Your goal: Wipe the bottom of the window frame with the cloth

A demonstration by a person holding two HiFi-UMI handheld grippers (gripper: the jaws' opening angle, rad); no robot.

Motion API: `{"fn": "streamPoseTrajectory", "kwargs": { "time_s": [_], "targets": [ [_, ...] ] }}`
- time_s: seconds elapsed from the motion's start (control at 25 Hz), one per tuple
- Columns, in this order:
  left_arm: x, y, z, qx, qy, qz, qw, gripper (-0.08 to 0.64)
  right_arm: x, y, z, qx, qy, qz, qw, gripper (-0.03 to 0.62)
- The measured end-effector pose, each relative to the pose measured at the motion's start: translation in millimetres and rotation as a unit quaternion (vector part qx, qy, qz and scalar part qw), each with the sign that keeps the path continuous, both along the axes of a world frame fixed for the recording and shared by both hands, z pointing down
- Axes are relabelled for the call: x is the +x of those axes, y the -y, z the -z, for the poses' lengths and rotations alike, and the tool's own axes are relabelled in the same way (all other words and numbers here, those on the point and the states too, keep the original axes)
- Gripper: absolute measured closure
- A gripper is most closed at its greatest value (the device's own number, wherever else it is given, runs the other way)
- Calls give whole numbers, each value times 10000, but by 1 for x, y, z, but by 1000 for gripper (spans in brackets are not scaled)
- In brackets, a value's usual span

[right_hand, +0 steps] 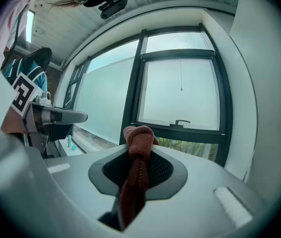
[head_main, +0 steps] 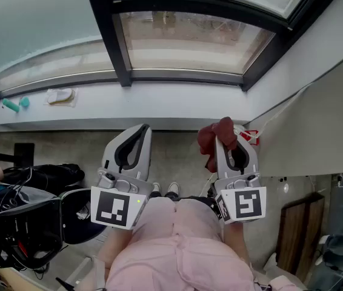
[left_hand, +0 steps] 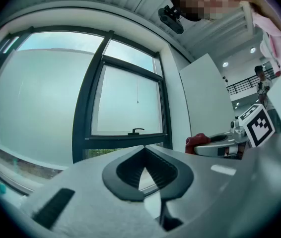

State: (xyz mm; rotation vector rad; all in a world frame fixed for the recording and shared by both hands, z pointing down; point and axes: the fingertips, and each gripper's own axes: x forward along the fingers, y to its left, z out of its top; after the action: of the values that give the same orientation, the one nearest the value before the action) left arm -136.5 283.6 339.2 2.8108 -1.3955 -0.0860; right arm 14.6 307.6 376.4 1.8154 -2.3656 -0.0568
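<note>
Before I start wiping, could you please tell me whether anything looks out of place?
Nothing looks damaged or spilled. The red cloth sits bunched in the right tool, not spread flat; a whitish item and small teal items lie on the sill at left.

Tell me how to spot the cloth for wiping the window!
Start at the big dark-framed window, then look below its white sill to two grey grippers. The rust-red knitted cloth is pinched by the right gripper. The left gripper beside it holds nothing.
</note>
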Motion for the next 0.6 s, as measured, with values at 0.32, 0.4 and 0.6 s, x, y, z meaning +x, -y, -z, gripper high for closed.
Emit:
{"fn": "streamPoseTrajectory", "kwargs": {
  "time_s": [0.32,0.4,0.6],
  "targets": [
    [7,-3,-7,-58,113,-3,9999,561,6,-2,0,16,-15,37,10000,523],
    [10,-4,-9,-74,166,-18,9998,561,10,-4,-1,14,-9,23,10000,523],
    [20,-3,-10,-52,302,-2,9995,561,25,-7,-3,16,45,-11,10000,523]
  ]
}}
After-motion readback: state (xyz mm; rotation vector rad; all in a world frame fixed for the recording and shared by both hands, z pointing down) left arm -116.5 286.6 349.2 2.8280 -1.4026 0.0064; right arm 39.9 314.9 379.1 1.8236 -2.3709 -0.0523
